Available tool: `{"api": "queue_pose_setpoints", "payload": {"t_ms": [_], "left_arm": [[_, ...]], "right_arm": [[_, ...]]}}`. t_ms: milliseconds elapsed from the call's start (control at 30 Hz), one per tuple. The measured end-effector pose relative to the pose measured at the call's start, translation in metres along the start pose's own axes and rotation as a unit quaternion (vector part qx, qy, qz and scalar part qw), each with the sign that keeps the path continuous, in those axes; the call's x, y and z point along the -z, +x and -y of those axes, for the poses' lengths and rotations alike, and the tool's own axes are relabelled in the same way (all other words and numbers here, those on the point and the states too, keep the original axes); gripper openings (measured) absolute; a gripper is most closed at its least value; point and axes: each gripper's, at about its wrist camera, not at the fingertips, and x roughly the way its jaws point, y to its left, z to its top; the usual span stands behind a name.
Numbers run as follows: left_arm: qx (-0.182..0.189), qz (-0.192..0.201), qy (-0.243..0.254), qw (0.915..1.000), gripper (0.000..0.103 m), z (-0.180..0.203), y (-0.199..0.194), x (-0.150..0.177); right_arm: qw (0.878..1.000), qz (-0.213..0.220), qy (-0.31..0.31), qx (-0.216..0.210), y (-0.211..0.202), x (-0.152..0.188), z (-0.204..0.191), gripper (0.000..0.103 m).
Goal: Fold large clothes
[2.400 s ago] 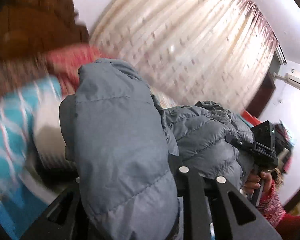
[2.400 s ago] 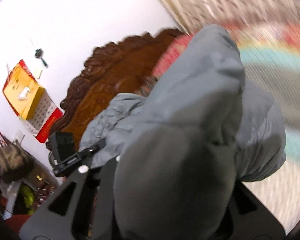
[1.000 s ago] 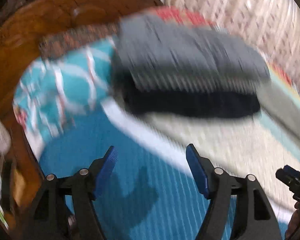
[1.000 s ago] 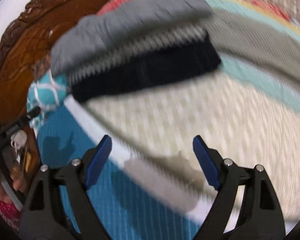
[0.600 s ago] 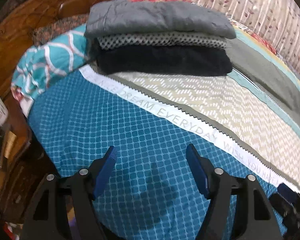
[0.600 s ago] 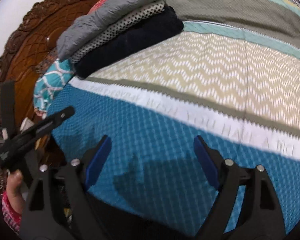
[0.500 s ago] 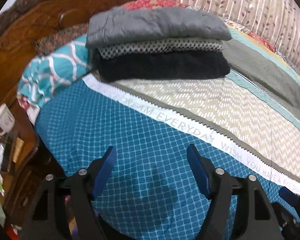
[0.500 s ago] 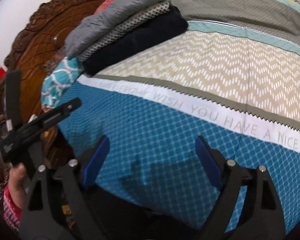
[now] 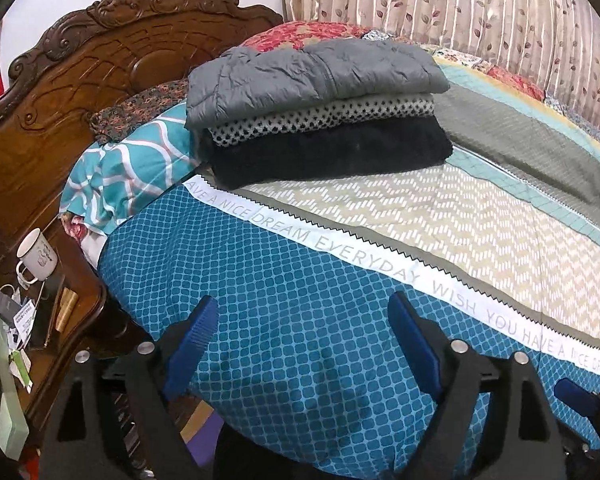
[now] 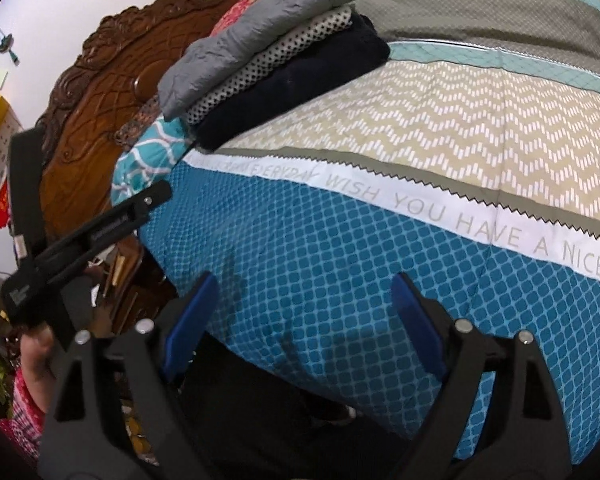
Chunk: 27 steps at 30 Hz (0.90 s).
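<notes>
A folded grey puffer jacket [image 9: 312, 76] lies on top of a stack, over a black-and-white dotted garment [image 9: 324, 118] and a dark fleece garment [image 9: 328, 154], at the head of the bed. The stack also shows in the right wrist view, with the jacket [image 10: 256, 36] on top. My left gripper [image 9: 304, 332] is open and empty, low over the blue part of the quilt, well short of the stack. My right gripper [image 10: 304, 320] is open and empty near the bed's near edge. The left tool's body [image 10: 88, 232] shows at the left of the right wrist view.
The patterned quilt [image 9: 440, 216] covers the bed. A teal pillow [image 9: 132, 172] lies left of the stack, against the carved wooden headboard [image 9: 100, 64]. A nightstand with a white mug [image 9: 38, 258] and clutter stands at the left. Curtains [image 9: 480, 8] hang behind the bed.
Both grippers held the grey jacket 2.4 s ago. It now lies folded on the stack, and both grippers are open and have drawn back toward the bed's near edge.
</notes>
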Motion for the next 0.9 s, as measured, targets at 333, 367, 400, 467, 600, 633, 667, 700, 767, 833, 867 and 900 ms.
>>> {"api": "queue_pose_setpoints", "payload": {"t_ms": [333, 367, 400, 467, 600, 633, 667, 700, 767, 833, 867, 900], "left_arm": [[0.003, 0.009, 0.005, 0.9999, 0.102, 0.005, -0.008, 0.004], [0.002, 0.009, 0.006, 0.9999, 0.102, 0.005, -0.008, 0.004], [0.002, 0.010, 0.007, 0.9999, 0.102, 0.005, -0.008, 0.005], [0.003, 0.011, 0.009, 0.9999, 0.103, 0.005, -0.009, 0.005], [0.002, 0.012, 0.009, 0.9999, 0.104, 0.005, -0.009, 0.006], [0.002, 0.012, 0.008, 0.9999, 0.104, 0.005, -0.010, 0.007], [0.002, 0.012, 0.008, 0.9999, 0.104, 0.004, -0.009, 0.007], [0.002, 0.012, 0.007, 0.9999, 0.104, 0.003, -0.009, 0.007], [0.001, 0.011, 0.005, 0.9999, 0.105, 0.001, -0.009, 0.009], [0.000, 0.010, 0.003, 0.9999, 0.104, -0.001, -0.009, 0.009], [0.000, 0.008, 0.001, 1.0000, 0.104, -0.002, -0.008, 0.009], [0.001, 0.007, -0.001, 1.0000, 0.104, -0.003, -0.008, 0.009]], "right_arm": [[1.000, 0.007, 0.007, 0.001, -0.009, 0.005, 0.002, 0.085], [1.000, 0.006, 0.007, 0.000, -0.008, 0.005, 0.001, 0.085], [1.000, 0.005, 0.006, -0.001, -0.008, 0.004, 0.001, 0.085], [1.000, 0.005, 0.007, -0.001, -0.009, 0.004, 0.002, 0.085], [1.000, 0.007, 0.019, 0.001, -0.011, 0.005, 0.006, 0.085], [1.000, 0.006, 0.021, 0.001, -0.011, 0.005, 0.007, 0.085], [1.000, 0.006, 0.022, 0.001, -0.011, 0.005, 0.007, 0.085], [1.000, 0.005, 0.023, 0.001, -0.011, 0.005, 0.008, 0.085], [1.000, 0.006, 0.025, 0.002, -0.013, 0.005, 0.008, 0.085], [1.000, 0.009, 0.027, 0.002, -0.014, 0.005, 0.009, 0.085], [1.000, 0.010, 0.027, 0.002, -0.015, 0.005, 0.009, 0.085], [1.000, 0.010, 0.028, 0.002, -0.015, 0.005, 0.009, 0.086]]}}
